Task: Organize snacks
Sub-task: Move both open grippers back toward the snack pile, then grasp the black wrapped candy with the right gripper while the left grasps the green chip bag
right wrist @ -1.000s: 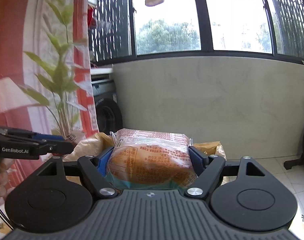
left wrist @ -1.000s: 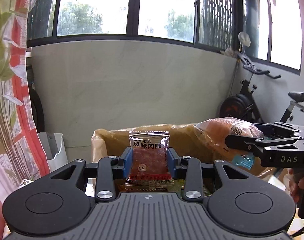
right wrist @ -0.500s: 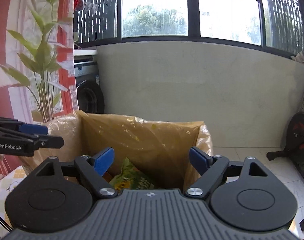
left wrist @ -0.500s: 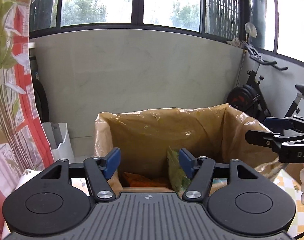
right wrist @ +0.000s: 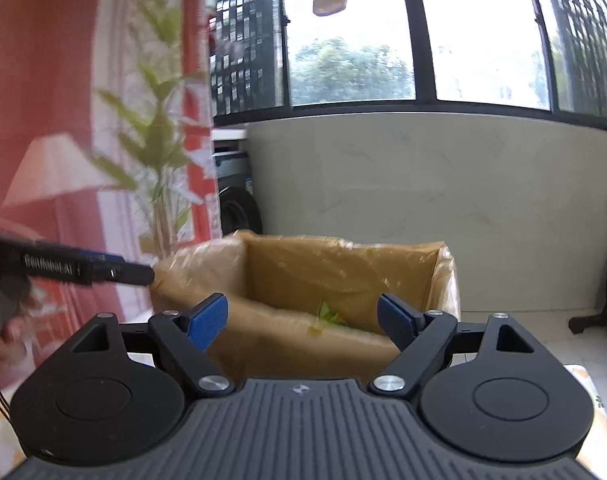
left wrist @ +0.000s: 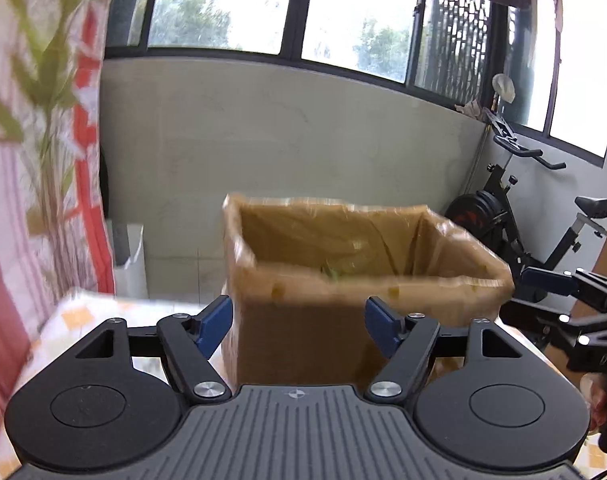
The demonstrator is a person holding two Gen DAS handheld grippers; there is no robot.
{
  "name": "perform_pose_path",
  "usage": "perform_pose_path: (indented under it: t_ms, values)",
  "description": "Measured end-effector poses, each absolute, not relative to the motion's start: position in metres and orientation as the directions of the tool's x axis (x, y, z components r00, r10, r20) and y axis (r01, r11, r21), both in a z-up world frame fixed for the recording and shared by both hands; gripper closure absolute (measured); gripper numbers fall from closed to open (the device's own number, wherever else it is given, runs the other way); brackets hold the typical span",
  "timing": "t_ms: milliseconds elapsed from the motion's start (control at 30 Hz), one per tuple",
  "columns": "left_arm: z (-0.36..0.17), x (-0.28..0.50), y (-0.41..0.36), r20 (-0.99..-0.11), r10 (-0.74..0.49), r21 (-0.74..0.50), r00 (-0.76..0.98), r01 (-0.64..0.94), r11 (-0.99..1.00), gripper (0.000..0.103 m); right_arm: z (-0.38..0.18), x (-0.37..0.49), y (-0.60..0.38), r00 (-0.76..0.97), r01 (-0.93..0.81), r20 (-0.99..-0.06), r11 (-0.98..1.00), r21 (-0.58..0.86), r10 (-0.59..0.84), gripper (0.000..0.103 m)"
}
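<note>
A cardboard box [left wrist: 363, 280] lined with a clear plastic bag stands open-topped on the table. A green snack packet [left wrist: 333, 272] peeks above its front rim, and the right wrist view shows the same green snack packet [right wrist: 327, 316] inside the box [right wrist: 335, 272]. My left gripper [left wrist: 297, 326] is in front of the box's near wall, its jaws opening with nothing between them. My right gripper [right wrist: 301, 322] faces the box from the right side. Its jaws are wide, closing a little, and hold nothing. Each view catches the other gripper: the right gripper [left wrist: 519, 300] and the left gripper [right wrist: 147, 274].
A checked tablecloth [left wrist: 75, 316] covers the table under the box. Behind it are a white bin [left wrist: 131, 260], a pale low wall and an exercise bike [left wrist: 523, 208]. A red leaf-print curtain [right wrist: 83, 160] hangs on the left. A hand [right wrist: 3, 340] grips the left tool.
The jerky packet left my left gripper and the bread bag left my right gripper; both jaws widened. Both grippers then drew back from above the box, which now looks smaller.
</note>
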State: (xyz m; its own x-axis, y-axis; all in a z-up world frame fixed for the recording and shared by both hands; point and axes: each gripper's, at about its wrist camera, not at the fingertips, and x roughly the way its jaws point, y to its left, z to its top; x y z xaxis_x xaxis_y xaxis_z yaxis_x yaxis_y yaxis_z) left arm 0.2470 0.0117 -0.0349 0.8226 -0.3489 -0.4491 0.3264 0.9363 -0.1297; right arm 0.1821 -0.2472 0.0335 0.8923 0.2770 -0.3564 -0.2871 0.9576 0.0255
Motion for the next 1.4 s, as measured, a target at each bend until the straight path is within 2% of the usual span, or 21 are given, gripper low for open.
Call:
perform_pose_path:
  t_ms: [200, 400, 533, 733, 767, 833, 867, 967, 1200, 1400]
  values:
    - [-0.074, 0.215, 0.027, -0.502, -0.31, -0.158, 0.808, 0.266, 0.951, 0.028, 0.003, 0.146, -0.248, 0.84, -0.357, -0.414, 0.932, 0.063, 0.35, 0.023]
    - [-0.116, 0.202, 0.031, -0.57, -0.249, -0.134, 0.783, 0.211, 0.968, 0.029, -0.047, 0.127, -0.245, 0.761, -0.352, -0.544, 0.929, 0.111, 0.353, 0.027]
    - [-0.131, 0.197, 0.034, -0.585, -0.257, -0.165, 0.769, 0.197, 0.966, 0.029, -0.081, 0.121, -0.236, 0.675, -0.369, -0.635, 0.917, 0.15, 0.376, 0.027]
    - [-0.146, 0.189, 0.027, -0.617, -0.263, -0.167, 0.742, 0.202, 0.965, 0.029, -0.115, 0.12, -0.215, 0.571, -0.448, -0.723, 0.886, 0.122, 0.389, 0.027]
    - [-0.147, 0.188, 0.026, -0.622, -0.265, -0.17, 0.737, 0.204, 0.964, 0.029, -0.12, 0.119, -0.217, 0.561, -0.45, -0.73, 0.884, 0.127, 0.39, 0.027]
    - [-0.151, 0.186, 0.024, -0.628, -0.27, -0.178, 0.729, 0.204, 0.963, 0.029, -0.126, 0.121, -0.216, 0.535, -0.454, -0.74, 0.878, 0.154, 0.407, 0.04]
    - [-0.152, 0.187, 0.023, -0.631, -0.273, -0.182, 0.726, 0.203, 0.962, 0.029, -0.128, 0.12, -0.216, 0.536, -0.451, -0.739, 0.879, 0.157, 0.407, 0.044]
    - [-0.158, 0.187, 0.021, -0.648, -0.278, -0.194, 0.709, 0.2, 0.96, 0.029, -0.129, 0.118, -0.217, 0.542, -0.453, -0.727, 0.875, 0.17, 0.422, 0.05]
    - [-0.167, 0.191, 0.019, -0.666, -0.281, -0.205, 0.691, 0.192, 0.96, 0.029, -0.133, 0.12, -0.222, 0.607, -0.385, -0.704, 0.911, 0.146, 0.369, 0.052]
    - [-0.164, 0.202, 0.031, -0.664, -0.224, -0.199, 0.713, 0.12, 0.973, 0.028, -0.138, 0.12, -0.225, 0.653, -0.355, -0.679, 0.928, 0.115, 0.334, 0.052]
